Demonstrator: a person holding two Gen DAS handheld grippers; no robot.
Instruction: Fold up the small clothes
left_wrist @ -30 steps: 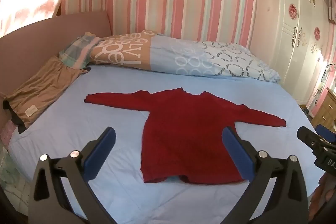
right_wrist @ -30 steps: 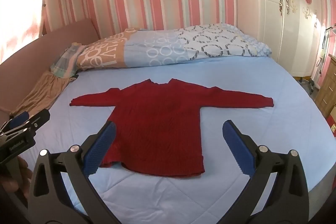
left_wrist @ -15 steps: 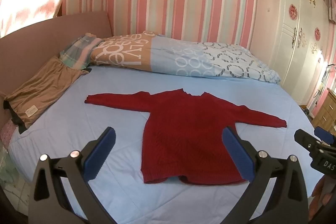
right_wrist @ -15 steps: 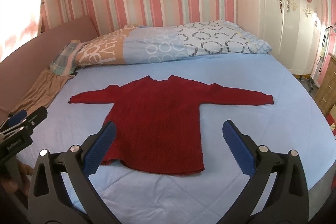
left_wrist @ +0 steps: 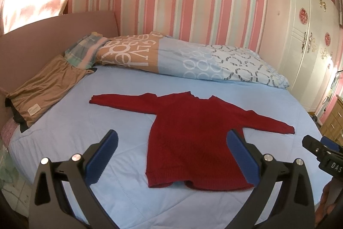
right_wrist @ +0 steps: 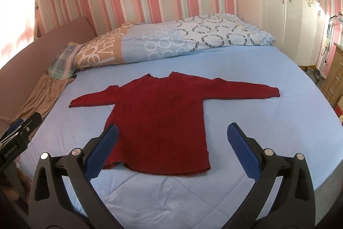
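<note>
A small red long-sleeved sweater point(left_wrist: 197, 132) point(right_wrist: 158, 121) lies flat on the light blue bed sheet point(left_wrist: 107, 121), sleeves spread to both sides, hem toward me. My left gripper point(left_wrist: 171, 141) hovers open above the hem's left part, nothing between its blue pads. My right gripper point(right_wrist: 172, 134) is also open and empty, above the sweater's lower right part. In the left wrist view the right gripper's tip point(left_wrist: 321, 153) shows at the right edge; in the right wrist view the left gripper's tip point(right_wrist: 19, 136) shows at the left edge.
A folded patterned duvet point(left_wrist: 182, 57) lies across the far side of the bed. A brown garment point(left_wrist: 42, 89) rests at the left by the pink headboard. A white wardrobe point(left_wrist: 300, 35) and a wooden drawer unit point(right_wrist: 334, 78) stand to the right of the bed.
Both views have shifted slightly: the sweater sits a little higher and farther in the right wrist view. Both grippers stay open and empty.
</note>
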